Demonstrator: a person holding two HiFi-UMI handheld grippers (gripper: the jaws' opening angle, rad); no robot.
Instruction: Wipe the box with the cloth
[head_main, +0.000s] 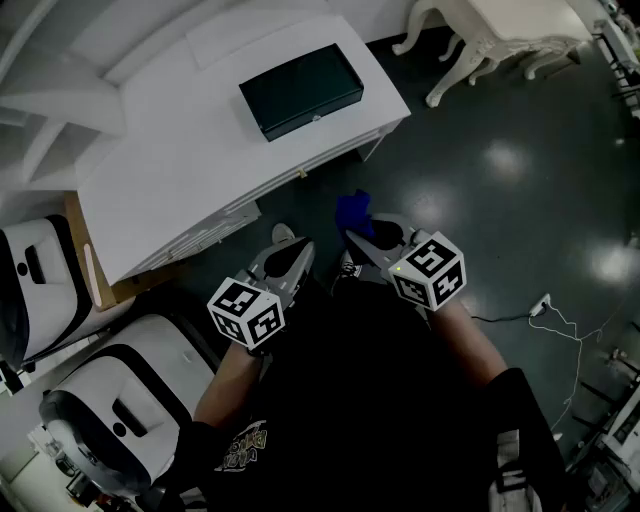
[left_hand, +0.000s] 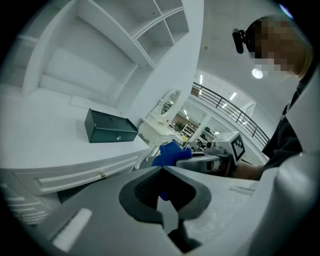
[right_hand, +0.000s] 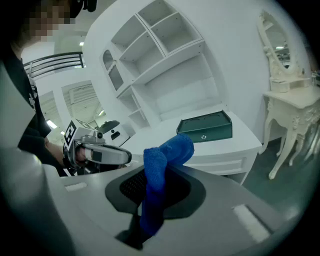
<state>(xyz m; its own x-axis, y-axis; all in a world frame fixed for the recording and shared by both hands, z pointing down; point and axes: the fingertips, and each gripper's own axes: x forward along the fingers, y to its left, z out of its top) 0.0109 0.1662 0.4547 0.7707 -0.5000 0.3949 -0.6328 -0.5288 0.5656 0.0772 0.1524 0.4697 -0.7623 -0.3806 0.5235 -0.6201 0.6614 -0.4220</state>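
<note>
- Right tongs (right_hand: 159, 175) are clenched on the blue cloth (right_hand: 162, 155). The cloth runs down between the jaws and a folded lump sticks up past the tips.
- Left tongs (left_hand: 162, 169) are clenched, jaws together, with nothing between them. The blue seen past their tips is the cloth in the other tongs.
- Both tongs are held low, close to the person's body, over the dark floor (head_main: 480, 200), just off the worktop edge.
- Dark green box (head_main: 301, 91) sits with its lid shut on the white worktop (head_main: 190, 170), toward the far right corner, well apart from both tongs. There is a small lock-like spot on its front face.
- Step in hand, by my read: bring the cloth to the box. There is no wiping contact yet.
- To do it well, lift the right tongs up over the worktop edge, then lower them so the free lump of cloth meets the lid, not the hard tips.
- Tilt the tongs so the cloth lies flattish. Only a small wad protrudes, so each stroke likely covers little; use overlapping passes along the long side.
- The box stands free and looks light, so it may slide under a push. The left tongs could brace one end.
- Grip should be firm, since drag on the lid could tug the cloth out of the jaws.
- The box is near the right-hand worktop edge, so stroke inward, away from that edge.
</note>
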